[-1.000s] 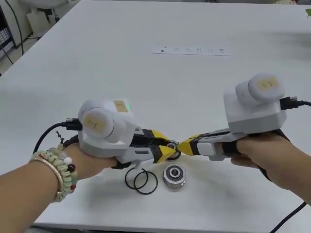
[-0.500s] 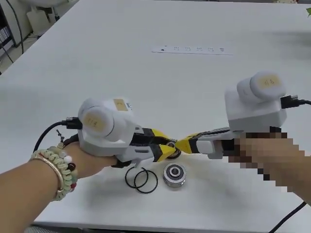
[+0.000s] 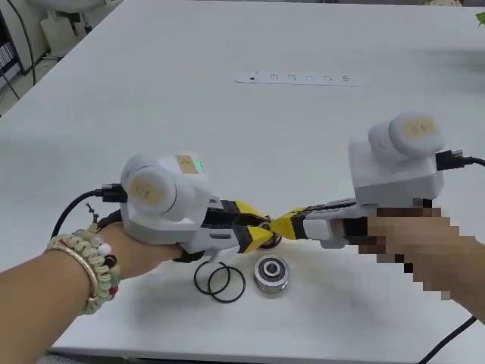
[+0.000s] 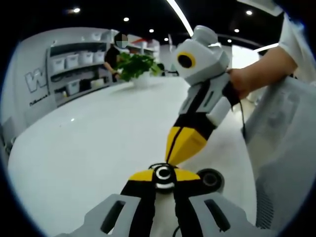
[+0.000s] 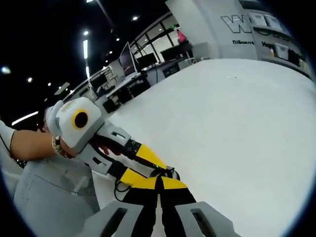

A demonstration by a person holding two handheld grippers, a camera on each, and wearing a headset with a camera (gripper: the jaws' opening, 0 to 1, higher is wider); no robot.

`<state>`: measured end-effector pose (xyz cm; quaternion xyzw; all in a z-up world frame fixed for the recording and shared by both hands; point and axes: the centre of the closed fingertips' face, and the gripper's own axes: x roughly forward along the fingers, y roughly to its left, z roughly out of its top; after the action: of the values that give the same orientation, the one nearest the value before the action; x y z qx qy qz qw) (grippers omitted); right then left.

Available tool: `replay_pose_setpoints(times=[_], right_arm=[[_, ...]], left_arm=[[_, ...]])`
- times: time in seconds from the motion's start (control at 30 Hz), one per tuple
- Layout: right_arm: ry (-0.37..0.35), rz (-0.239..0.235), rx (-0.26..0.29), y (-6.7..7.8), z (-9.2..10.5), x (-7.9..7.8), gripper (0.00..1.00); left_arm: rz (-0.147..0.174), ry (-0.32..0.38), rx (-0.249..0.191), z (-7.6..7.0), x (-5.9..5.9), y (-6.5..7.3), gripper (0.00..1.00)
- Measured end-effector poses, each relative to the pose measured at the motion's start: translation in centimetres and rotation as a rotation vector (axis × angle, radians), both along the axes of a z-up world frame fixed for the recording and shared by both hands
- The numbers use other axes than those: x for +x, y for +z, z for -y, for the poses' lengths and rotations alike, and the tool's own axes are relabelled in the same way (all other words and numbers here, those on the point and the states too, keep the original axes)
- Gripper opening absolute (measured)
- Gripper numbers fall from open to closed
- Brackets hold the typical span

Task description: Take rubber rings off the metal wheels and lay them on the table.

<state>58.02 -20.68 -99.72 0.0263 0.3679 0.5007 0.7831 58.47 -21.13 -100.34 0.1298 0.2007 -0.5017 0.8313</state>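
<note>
Near the front edge of the white worktop (image 3: 227, 114), two tools meet tip to tip above the work. The left hand-held gripper (image 3: 256, 232) enters from the left, and the wrist holding it wears a beaded bracelet (image 3: 87, 267). Its yellow-tipped jaws are clamped on a small metal wheel (image 4: 163, 174), held clear of the surface with its round face towards the gripper's own camera.

The right hand-held gripper (image 5: 159, 181) enters from the right with its jaws pressed together. In the left gripper view its yellow point comes down onto the top rim of the clamped wheel. A thin black rubber ring (image 4: 157, 166) arcs over that rim exactly where the point lands. The frames do not settle whether the ring is pinched between the closed jaws.

Just below the meeting tips, a second wheel (image 3: 271, 273) lies flat on the worktop, with its silver rim around a dark hub. To its left, two freed rings (image 3: 220, 280) rest on the surface as thin black loops that overlap one another, just beside the wheel.

Farther back, well apart from the work, a pale marked strip (image 3: 299, 78) lies across the worktop.
</note>
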Motion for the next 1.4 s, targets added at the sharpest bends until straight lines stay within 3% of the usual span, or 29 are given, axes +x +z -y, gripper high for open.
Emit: replay_pose_setpoints(times=[0.1, 0.27, 0.47, 0.63, 0.8, 0.97, 1.13, 1.3, 1.4], right_arm=[[-0.004, 0.008, 0.036, 0.7, -0.4, 0.1, 0.0], [-0.008, 0.016, -0.013, -0.2, -0.1, 0.1, 0.0], [-0.021, 0.007, -0.024, -0.4, 0.2, 0.2, 0.0], [-0.026, 0.008, -0.037, -0.6, 0.5, 0.3, 0.0], [-0.051, -0.001, -0.024, -0.3, 0.9, 0.7, 0.0], [-0.071, -0.001, -0.005, 0.1, 1.1, 1.1, 0.0], [-0.085, -0.004, 0.005, 0.3, 1.3, 1.2, 0.0], [-0.088, 0.002, 0.015, 0.7, 1.2, 1.3, 0.0], [-0.086, 0.001, 0.023, 0.9, 1.1, 1.2, 0.0]], left_arm=[[-0.005, 0.005, 0.0, 0.0, 0.0, 0.0, 0.14], [-0.02, 0.014, -0.007, 0.0, 0.0, 0.0, 0.14], [-0.08, 0.02, 0.019, 0.1, 0.0, 0.1, 0.17], [-0.059, -0.005, 0.02, 0.2, -0.2, 0.7, 0.17], [-0.03, -0.035, 0.024, 0.4, -0.5, 1.8, 0.27], [-0.027, -0.059, -0.023, 0.6, -0.8, 3.9, 0.34], [-0.017, -0.076, 0.018, -0.5, -0.9, 5.4, 0.4], [0.036, -0.088, 0.059, -1.7, -1.4, 7.6, 0.48], [0.049, -0.079, 0.053, -2.7, -1.8, 9.1, 0.51]])
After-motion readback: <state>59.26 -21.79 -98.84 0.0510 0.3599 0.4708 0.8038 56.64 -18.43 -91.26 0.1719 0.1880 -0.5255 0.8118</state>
